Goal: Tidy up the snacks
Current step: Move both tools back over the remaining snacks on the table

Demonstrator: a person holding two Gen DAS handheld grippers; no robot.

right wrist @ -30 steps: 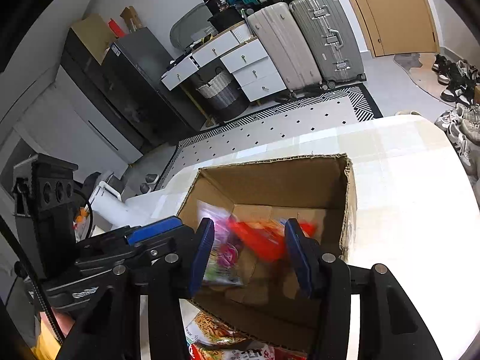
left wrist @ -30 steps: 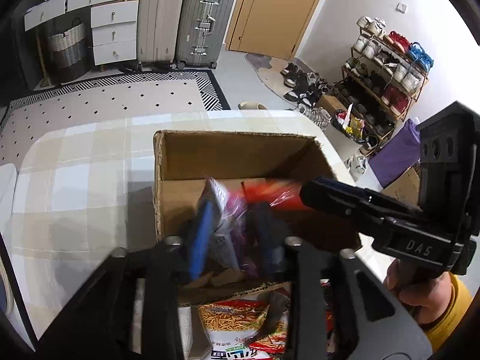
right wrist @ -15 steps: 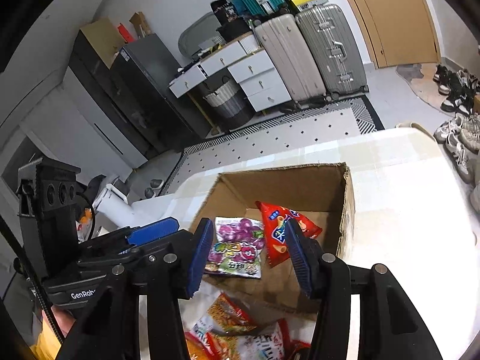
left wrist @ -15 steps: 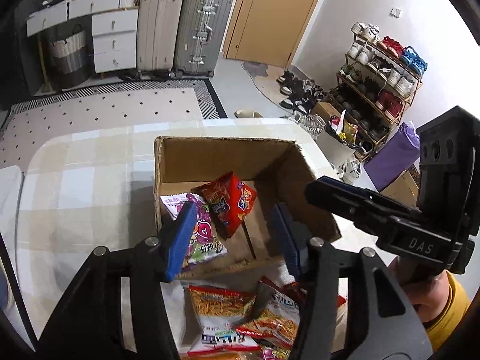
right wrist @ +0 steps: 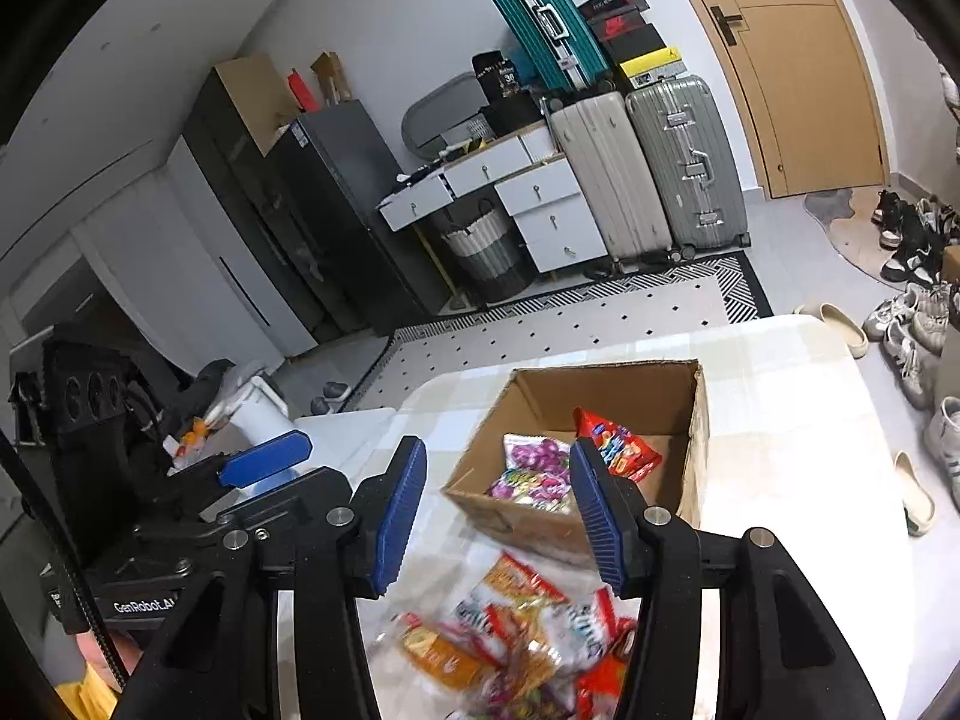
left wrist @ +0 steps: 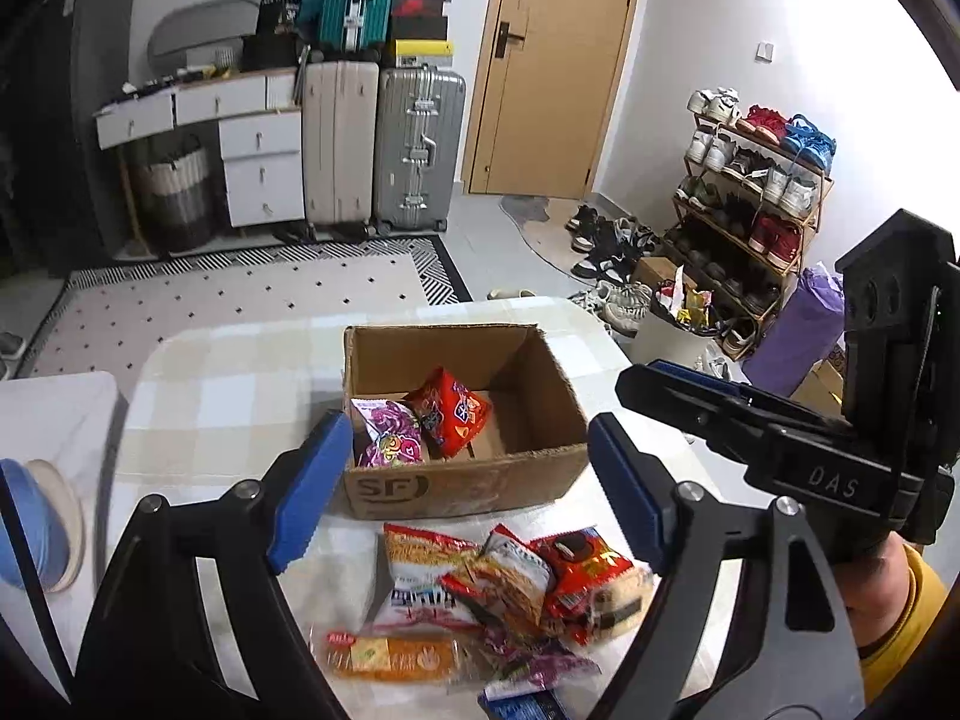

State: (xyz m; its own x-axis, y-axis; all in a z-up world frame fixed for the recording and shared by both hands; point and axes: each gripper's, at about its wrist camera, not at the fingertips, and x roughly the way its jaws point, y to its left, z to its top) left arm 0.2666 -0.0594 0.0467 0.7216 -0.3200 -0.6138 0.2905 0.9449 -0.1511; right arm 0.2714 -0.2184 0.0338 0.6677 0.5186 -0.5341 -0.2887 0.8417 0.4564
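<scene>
Snacks (left wrist: pixel 498 588) lie beneath both hand-held grippers (left wrist: pixel 465 492) (right wrist: pixel 498 510), each spread wide and empty.

You see a red packet (left wrist: pixel 451 414) and a purple packet (left wrist: pixel 390 435) lying inside the open cardboard box (left wrist: pixel 462 483), with a loose snack pile (left wrist: pixel 498 594) just before it.

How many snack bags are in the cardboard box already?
2. A purple bag lies at the left of the cardboard box floor, and a red bag leans beside it, overlapping its edge. Nothing else shows inside.

Matt corrugated cardboard box (left wrist: pixel 462 483); glossy, probably plastic, snack packets (left wrist: pixel 498 588); checked cloth table (left wrist: pixel 228 396).
</scene>
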